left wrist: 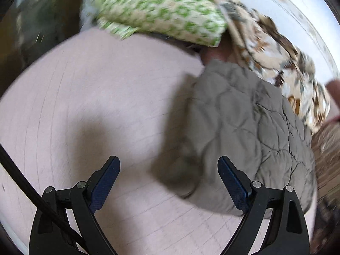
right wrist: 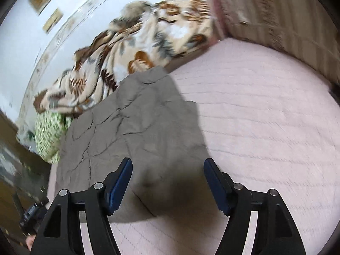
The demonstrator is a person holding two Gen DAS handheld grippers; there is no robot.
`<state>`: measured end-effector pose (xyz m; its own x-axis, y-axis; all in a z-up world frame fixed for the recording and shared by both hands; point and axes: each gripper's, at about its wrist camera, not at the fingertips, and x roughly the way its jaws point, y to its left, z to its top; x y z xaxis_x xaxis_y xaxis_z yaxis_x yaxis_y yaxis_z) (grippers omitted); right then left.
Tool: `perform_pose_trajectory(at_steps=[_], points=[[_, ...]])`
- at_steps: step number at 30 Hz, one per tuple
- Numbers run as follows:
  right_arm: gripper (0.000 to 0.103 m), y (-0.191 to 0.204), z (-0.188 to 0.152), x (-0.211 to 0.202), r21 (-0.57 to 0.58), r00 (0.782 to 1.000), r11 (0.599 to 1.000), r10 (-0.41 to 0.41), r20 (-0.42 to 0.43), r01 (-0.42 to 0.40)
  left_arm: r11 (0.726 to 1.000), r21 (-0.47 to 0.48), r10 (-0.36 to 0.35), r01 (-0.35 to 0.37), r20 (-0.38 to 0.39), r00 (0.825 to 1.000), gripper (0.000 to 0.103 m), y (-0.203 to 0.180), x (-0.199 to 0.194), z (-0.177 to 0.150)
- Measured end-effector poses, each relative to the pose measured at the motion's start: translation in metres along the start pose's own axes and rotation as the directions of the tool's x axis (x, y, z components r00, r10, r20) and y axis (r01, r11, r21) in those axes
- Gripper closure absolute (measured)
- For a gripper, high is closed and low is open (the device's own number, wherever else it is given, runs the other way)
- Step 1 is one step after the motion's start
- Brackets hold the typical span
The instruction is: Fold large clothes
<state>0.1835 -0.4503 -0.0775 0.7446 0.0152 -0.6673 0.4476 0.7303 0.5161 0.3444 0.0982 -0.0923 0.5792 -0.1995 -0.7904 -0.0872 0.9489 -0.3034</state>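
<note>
Grey quilted jacket point(right wrist: 131, 127) lies folded on the pink bed cover point(right wrist: 265, 127), with a brown-and-cream leaf-patterned blanket point(right wrist: 138, 42) bunched along its far edge and a green-patterned pillow point(left wrist: 161, 10) at one end. Your left hand-held gripper point(left wrist: 169, 170) hangs over the bare cover just beside the jacket, jaws wide apart with nothing between them. Your right hand-held gripper point(right wrist: 167, 172) hangs above the jacket's near edge, jaws also apart and gripping nothing.
</note>
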Motion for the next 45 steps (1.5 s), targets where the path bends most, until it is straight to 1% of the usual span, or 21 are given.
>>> perform_pose_trajectory(at_steps=[4, 6, 8, 10, 14, 18, 22, 24, 25, 28, 30, 31, 32, 33, 34, 37, 38, 39, 41, 43, 45], points=[[0.028, -0.043, -0.008, -0.019, 0.152, 1.0, 0.988, 0.027, -0.011, -0.026, 0.991, -0.108, -0.085, 0.077, -0.073, 0.994, 0.01, 0.032, 0.005, -0.013], [0.023, -0.061, -0.014, -0.023, 0.231, 0.999, 0.972, 0.051, -0.016, -0.046, 0.98, -0.156, -0.139, 0.124, -0.092, 0.986, 0.01, 0.039, 0.008, -0.017], [0.022, -0.071, -0.022, -0.021, 0.287, 0.996, 0.955, 0.081, -0.031, -0.068, 0.969, -0.188, -0.182, 0.161, -0.098, 0.978, 0.01, 0.042, 0.012, -0.02], [0.022, -0.075, -0.026, -0.015, 0.314, 0.993, 0.945, 0.107, -0.048, -0.087, 0.961, -0.208, -0.207, 0.183, -0.099, 0.973, 0.01, 0.042, 0.016, -0.02], [0.018, -0.076, -0.029, -0.004, 0.354, 0.987, 0.926, 0.157, -0.042, -0.132, 0.932, -0.248, -0.298, 0.266, -0.104, 0.949, 0.01, 0.032, 0.026, -0.021], [0.015, -0.075, -0.029, 0.006, 0.385, 0.981, 0.908, 0.193, -0.031, -0.167, 0.929, -0.261, -0.298, 0.261, -0.112, 0.948, 0.01, 0.021, 0.042, -0.017], [0.015, -0.071, -0.029, 0.021, 0.406, 0.976, 0.895, 0.214, -0.029, -0.184, 0.914, -0.298, -0.326, 0.275, -0.136, 0.935, 0.01, 0.014, 0.065, -0.019], [0.015, -0.07, -0.03, 0.03, 0.416, 0.975, 0.891, 0.218, -0.033, -0.185, 0.899, -0.332, -0.346, 0.286, -0.137, 0.928, 0.01, 0.013, 0.074, -0.019], [0.015, -0.07, -0.03, 0.037, 0.424, 0.975, 0.887, 0.217, -0.036, -0.182, 0.896, -0.34, -0.345, 0.285, -0.13, 0.93, 0.01, 0.013, 0.076, -0.019], [0.015, -0.072, -0.031, 0.054, 0.463, 0.971, 0.865, 0.235, -0.036, -0.192, 0.908, -0.327, -0.312, 0.263, -0.108, 0.944, 0.013, 0.008, 0.077, -0.015], [0.014, -0.071, -0.029, 0.06, 0.469, 0.974, 0.863, 0.224, -0.021, -0.189, 0.931, -0.281, -0.271, 0.234, -0.101, 0.957, 0.022, 0.001, 0.075, -0.013], [0.017, -0.069, -0.028, 0.062, 0.465, 0.976, 0.865, 0.219, -0.011, -0.189, 0.947, -0.242, -0.243, 0.214, -0.1, 0.965, 0.027, -0.005, 0.073, -0.011], [0.021, -0.066, -0.026, 0.064, 0.451, 0.977, 0.873, 0.212, -0.003, -0.188, 0.957, -0.209, -0.225, 0.202, -0.093, 0.97, 0.03, -0.01, 0.07, -0.01], [0.033, -0.064, -0.025, 0.066, 0.432, 0.98, 0.885, 0.198, -0.012, -0.173, 0.964, -0.183, -0.212, 0.193, -0.087, 0.973, 0.036, -0.013, 0.068, -0.008], [0.039, -0.062, -0.025, 0.068, 0.414, 0.982, 0.896, 0.186, -0.022, -0.16, 0.976, -0.133, -0.182, 0.171, -0.077, 0.98, 0.042, -0.02, 0.065, -0.007], [0.054, -0.046, -0.018, 0.064, 0.279, 0.993, 0.956, 0.105, -0.048, -0.088, 0.997, 0.045, -0.062, 0.062, -0.019, 0.998, 0.055, -0.047, 0.053, -0.006], [0.056, -0.029, -0.016, 0.062, 0.159, 0.998, 0.987, 0.034, -0.045, -0.027, 0.987, 0.156, 0.021, -0.025, 0.027, 0.999, 0.055, -0.064, 0.049, -0.009], [0.059, -0.015, -0.016, 0.062, 0.066, 0.999, 0.998, -0.019, -0.033, 0.022, 0.974, 0.214, 0.066, -0.076, 0.057, 0.996, 0.057, -0.074, 0.046, -0.014], [0.063, 0.013, -0.024, 0.062, -0.133, 0.991, 0.982, -0.133, 0.02, 0.134, 0.931, 0.316, 0.151, -0.184, 0.125, 0.981, 0.058, -0.093, 0.044, -0.023], [0.065, 0.028, -0.026, 0.059, -0.229, 0.981, 0.954, -0.187, 0.056, 0.194, 0.913, 0.345, 0.175, -0.217, 0.147, 0.973, 0.059, -0.098, 0.045, -0.025], [0.066, 0.035, -0.029, 0.058, -0.291, 0.972, 0.928, -0.219, 0.081, 0.233, 0.909, 0.354, 0.176, -0.219, 0.151, 0.973, 0.059, -0.098, 0.044, -0.024]])
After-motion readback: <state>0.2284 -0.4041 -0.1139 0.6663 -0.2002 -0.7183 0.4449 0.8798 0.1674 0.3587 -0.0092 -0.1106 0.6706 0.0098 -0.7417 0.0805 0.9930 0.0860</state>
